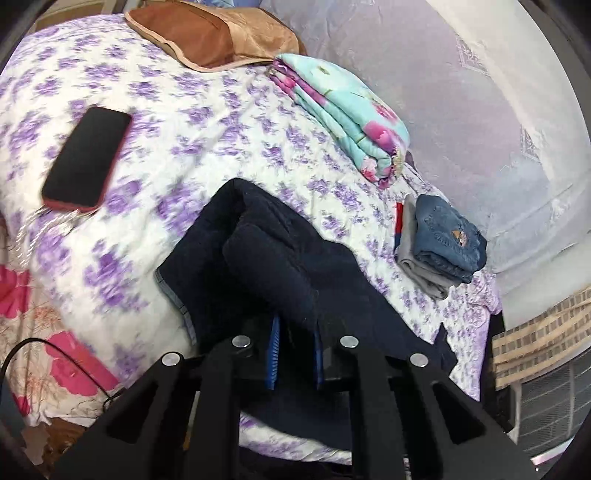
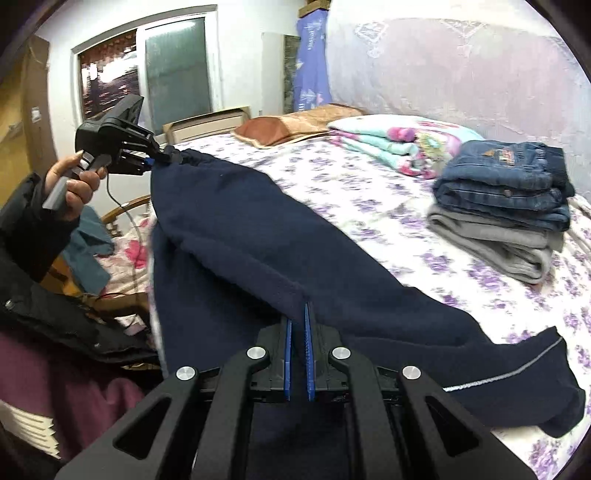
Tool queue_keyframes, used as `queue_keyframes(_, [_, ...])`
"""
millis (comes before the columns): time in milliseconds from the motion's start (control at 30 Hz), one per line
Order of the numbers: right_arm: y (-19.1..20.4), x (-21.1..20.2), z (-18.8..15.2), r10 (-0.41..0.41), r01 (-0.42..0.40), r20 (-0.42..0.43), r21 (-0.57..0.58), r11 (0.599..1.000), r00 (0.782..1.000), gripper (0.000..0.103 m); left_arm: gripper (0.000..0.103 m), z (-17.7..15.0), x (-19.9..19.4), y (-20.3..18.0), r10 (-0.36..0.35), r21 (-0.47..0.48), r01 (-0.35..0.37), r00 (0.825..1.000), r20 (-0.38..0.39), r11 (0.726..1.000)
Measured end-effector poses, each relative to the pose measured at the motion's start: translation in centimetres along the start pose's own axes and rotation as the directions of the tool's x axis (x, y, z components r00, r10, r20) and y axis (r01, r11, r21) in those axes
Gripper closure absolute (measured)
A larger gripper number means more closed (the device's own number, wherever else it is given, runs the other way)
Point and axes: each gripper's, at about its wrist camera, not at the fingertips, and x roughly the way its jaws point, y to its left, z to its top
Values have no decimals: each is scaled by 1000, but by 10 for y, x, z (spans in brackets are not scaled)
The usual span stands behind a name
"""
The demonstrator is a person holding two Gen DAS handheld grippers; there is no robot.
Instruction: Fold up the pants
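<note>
The navy blue pants point(image 2: 236, 221) are stretched above the bed's near edge, and their leg ends point(image 2: 535, 376) lie on the sheet at the right. My left gripper point(image 1: 295, 325) is shut on a bunched part of the pants point(image 1: 273, 243); in the right wrist view it point(image 2: 157, 157) holds the waistband end up at the left. My right gripper point(image 2: 298, 314) is shut on a fold of the pants near their middle.
The bed point(image 1: 221, 122) has a purple-flowered sheet. On it lie a black phone point(image 1: 86, 157), a brown pillow point(image 1: 210, 33), a folded turquoise blanket point(image 1: 343, 110) and a stack of folded jeans and grey pants point(image 2: 506, 195). A wall runs along the right.
</note>
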Motion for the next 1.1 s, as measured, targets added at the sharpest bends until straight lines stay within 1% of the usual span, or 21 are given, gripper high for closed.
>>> queue_keyframes(67, [14, 8, -6, 33, -34, -25, -22, 999, 999, 95, 90, -3, 10, 15, 30, -15, -31, 999, -20, 999])
queue_keyframes(133, [28, 13, -8, 50, -52, -31, -50, 997, 998, 96, 90, 0, 26, 41, 60, -68, -63, 997, -44, 996])
queue_keyframes(200, [41, 6, -5, 69, -70, -13, -81, 994, 998, 96, 90, 4, 31, 57, 46, -115, -50, 998, -36, 992])
queue_keyframes(267, [48, -6, 1, 65, -64, 7, -106, 992, 998, 96, 90, 5, 27, 52, 54, -84, -55, 998, -18, 995])
queue_keyframes(300, [48, -7, 0, 50, -49, 2, -111, 993, 999, 96, 90, 4, 27, 48, 64, -59, -65, 998, -14, 996])
queue_keyframes(333, [46, -5, -3, 35, -37, -15, -108, 994, 999, 96, 89, 2, 30, 48, 73, -45, -74, 997, -23, 996])
queue_keyframes(400, [33, 15, -17, 13, -18, -100, -55, 998, 995, 96, 87, -5, 40, 56, 74, -54, -77, 996, -55, 996])
queue_keyframes(467, [24, 37, -33, 25, -29, -175, -15, 999, 984, 96, 87, -9, 42, 55, 76, -41, -78, 996, -51, 996])
queue_keyframes(500, [26, 42, -37, 29, -32, -187, -10, 999, 982, 95, 86, -10, 40, 53, 80, -34, -82, 995, -52, 996])
queue_keyframes(533, [29, 42, -39, 35, -38, -186, -13, 999, 982, 91, 86, -11, 38, 51, 78, -30, -80, 995, -65, 996])
queue_keyframes(600, [34, 38, -40, 39, -44, -177, -23, 999, 983, 91, 85, -12, 31, 46, 89, -4, -89, 994, -66, 996])
queue_keyframes(667, [34, 31, -37, 36, -39, -147, -14, 999, 989, 94, 85, -14, 20, 38, 97, 30, -96, 994, -57, 995])
queue_keyframes(733, [33, 20, -33, 38, -39, -107, -9, 999, 994, 96, 85, -15, 8, 28, 88, 56, -86, 996, -36, 995])
queue_keyframes(800, [37, 4, -24, 64, -65, -57, -12, 998, 996, 96, 85, -18, -2, 15, 66, 84, -64, 998, -20, 994])
queue_keyframes(867, [46, -11, -17, 69, -71, -39, -59, 996, 997, 96, 84, -23, -11, -3, 30, 123, -28, 999, -13, 992])
queue_keyframes(967, [58, -16, -18, 91, -98, -70, -104, 990, 993, 96, 79, -32, -14, -28, -10, 176, 15, 1000, -25, 984])
queue_keyframes(1000, [60, -12, -23, 92, -102, -96, -112, 988, 991, 96, 78, -35, -13, -34, -18, 192, 24, 999, -33, 981])
queue_keyframes(1033, [60, -4, -30, 92, -107, -135, -111, 988, 987, 96, 78, -40, -9, -41, -27, 210, 37, 998, -50, 977])
queue_keyframes(1100, [63, 8, -42, 91, -114, -186, -115, 987, 978, 96, 77, -47, -1, -52, -41, 235, 59, 996, -82, 970])
